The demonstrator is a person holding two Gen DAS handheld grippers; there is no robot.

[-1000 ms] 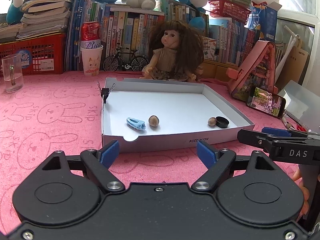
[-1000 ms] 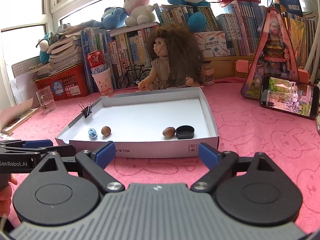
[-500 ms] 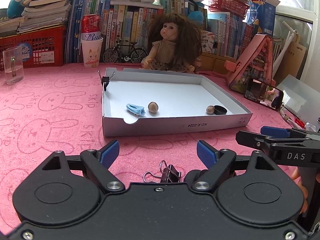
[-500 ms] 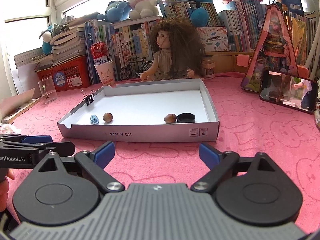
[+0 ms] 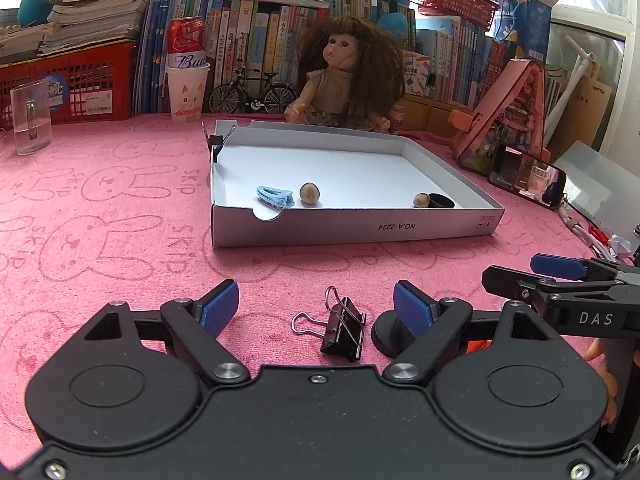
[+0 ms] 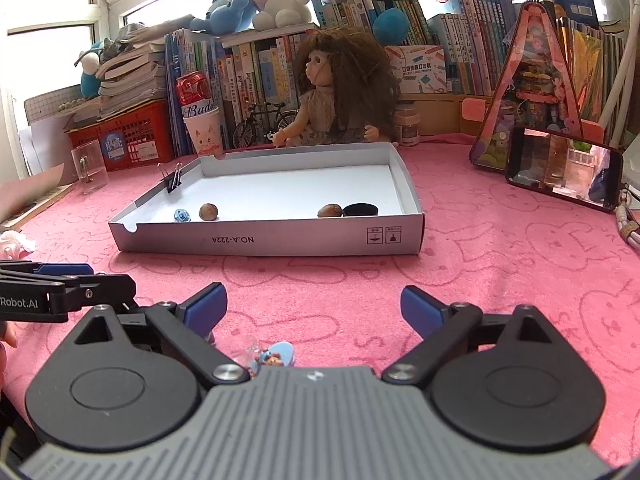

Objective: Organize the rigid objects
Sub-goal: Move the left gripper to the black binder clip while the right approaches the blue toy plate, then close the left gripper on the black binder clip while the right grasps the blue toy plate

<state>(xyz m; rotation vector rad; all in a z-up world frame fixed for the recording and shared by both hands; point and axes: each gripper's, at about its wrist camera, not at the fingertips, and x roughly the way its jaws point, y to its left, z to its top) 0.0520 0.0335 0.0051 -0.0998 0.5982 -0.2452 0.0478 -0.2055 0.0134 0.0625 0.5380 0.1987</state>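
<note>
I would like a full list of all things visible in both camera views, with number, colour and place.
box tray: 1, white, middle of the pink cloth
binder clip: 2, black; one on the cloth between the left gripper's fingers, one on the tray's far left wall
hair clip: 1, light blue, inside tray, near left
nuts: 2, brown, inside tray
round cap: 1, black, inside tray, near right
round black piece: 1, on cloth beside the binder clip
small blue toy: 1, on cloth under the right gripper
doll: 1, brown hair, behind tray
phone: 1, right side
left gripper: open
right gripper: open
</note>
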